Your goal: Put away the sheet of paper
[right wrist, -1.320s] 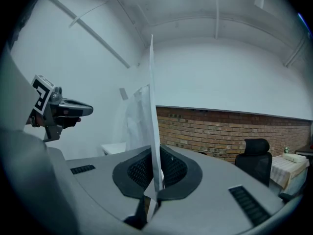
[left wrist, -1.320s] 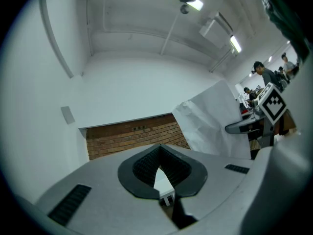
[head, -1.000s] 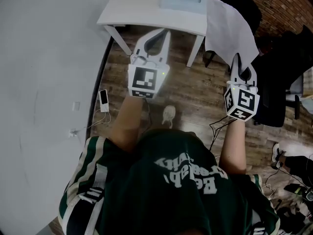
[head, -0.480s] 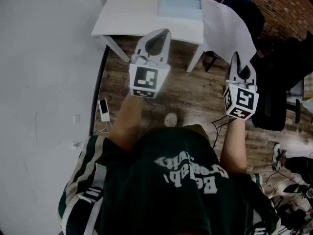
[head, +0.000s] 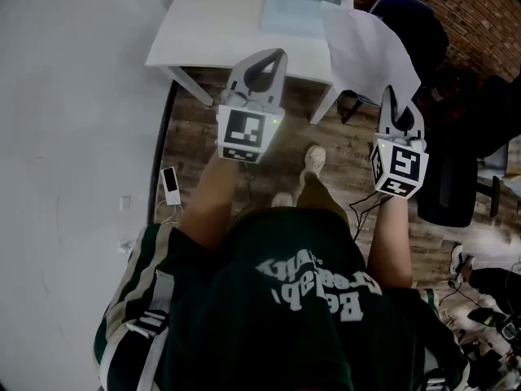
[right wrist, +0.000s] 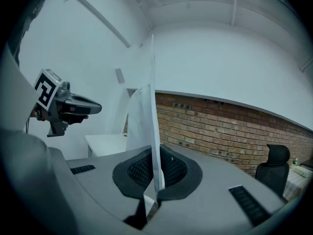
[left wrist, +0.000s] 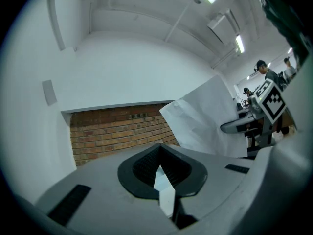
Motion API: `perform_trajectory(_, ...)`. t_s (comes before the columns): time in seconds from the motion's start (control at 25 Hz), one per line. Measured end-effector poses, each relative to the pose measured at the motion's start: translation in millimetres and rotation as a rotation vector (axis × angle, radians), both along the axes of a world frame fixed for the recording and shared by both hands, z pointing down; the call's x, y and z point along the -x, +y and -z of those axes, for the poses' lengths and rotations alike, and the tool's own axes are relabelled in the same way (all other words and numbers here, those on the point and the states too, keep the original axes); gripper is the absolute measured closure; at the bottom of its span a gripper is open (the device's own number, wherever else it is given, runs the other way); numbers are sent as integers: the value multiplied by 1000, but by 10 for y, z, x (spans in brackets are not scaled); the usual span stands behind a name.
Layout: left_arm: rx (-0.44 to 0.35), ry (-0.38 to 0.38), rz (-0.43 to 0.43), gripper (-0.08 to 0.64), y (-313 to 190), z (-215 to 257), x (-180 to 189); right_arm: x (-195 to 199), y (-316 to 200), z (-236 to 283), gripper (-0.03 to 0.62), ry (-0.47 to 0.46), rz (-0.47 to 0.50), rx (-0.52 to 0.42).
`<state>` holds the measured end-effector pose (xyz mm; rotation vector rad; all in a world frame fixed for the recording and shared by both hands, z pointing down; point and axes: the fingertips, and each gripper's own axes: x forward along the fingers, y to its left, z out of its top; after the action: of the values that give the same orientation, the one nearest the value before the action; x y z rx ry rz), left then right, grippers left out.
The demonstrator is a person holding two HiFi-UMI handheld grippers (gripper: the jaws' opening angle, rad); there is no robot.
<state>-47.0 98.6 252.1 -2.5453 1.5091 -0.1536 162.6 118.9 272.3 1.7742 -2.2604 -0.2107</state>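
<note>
1. Hard bits first: the left tongs (head: 281, 54) have their tips pressed together. There's a white sliver in the gap behind the tips, and from where I'm standing I can't tell if it's a scrap or just something pale showing through. I can't make out anything held.
2. The right tongs (head: 390, 96) are clamped shut on the sheet of paper (head: 366, 46), pinching its near edge. That edge is hidden inside the tongs. The rest of the sheet fans out ahead of them, bowed and floppy.
3. The sheet partly covers a black chair (head: 419, 24) ahead of the right tongs, so I only see bits of it.
4. The white tabletop (head: 216, 23) sits just ahead of both tongs, with its far end cut off. The left tongs' tip hangs over its near edge.
5. A pale blue tray (head: 297, 13) is on the tabletop, ahead and between the two tongs. I can't see what's in it.
6. Count: two tongs, one sheet, one tabletop, one tray, one chair, plus one phone (head: 171, 186) on the floor off to the left of the left tongs.
</note>
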Motion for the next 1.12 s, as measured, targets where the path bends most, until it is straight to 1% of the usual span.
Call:
perform_trajectory(0.16, 14, -3, 23, 558, -345, -99, -54, -2, -407, -102, 598, 14, 42, 17)
perform_trajectory(0.4, 48, -12, 76, 558, -1003, -273, -147, -16, -1124, -273, 598, 45, 128, 53)
perform_trajectory(0.64, 80, -30, 132, 558, -1633, -477, -267, -115, -1731, -494, 598, 75, 206, 95)
perform_trajectory(0.76, 91, -25, 157, 558, -1874, -608, -276, -154, -1948, -639, 598, 79, 239, 123)
perform_trajectory(0.88, 99, -40, 183, 557, -2076, -727, -288, -179, -2116, -771, 598, 85, 272, 152)
perform_trajectory(1.12, 135, -60, 213, 557, -2404, -935, -272, -182, -2332, -916, 598, 96, 323, 190)
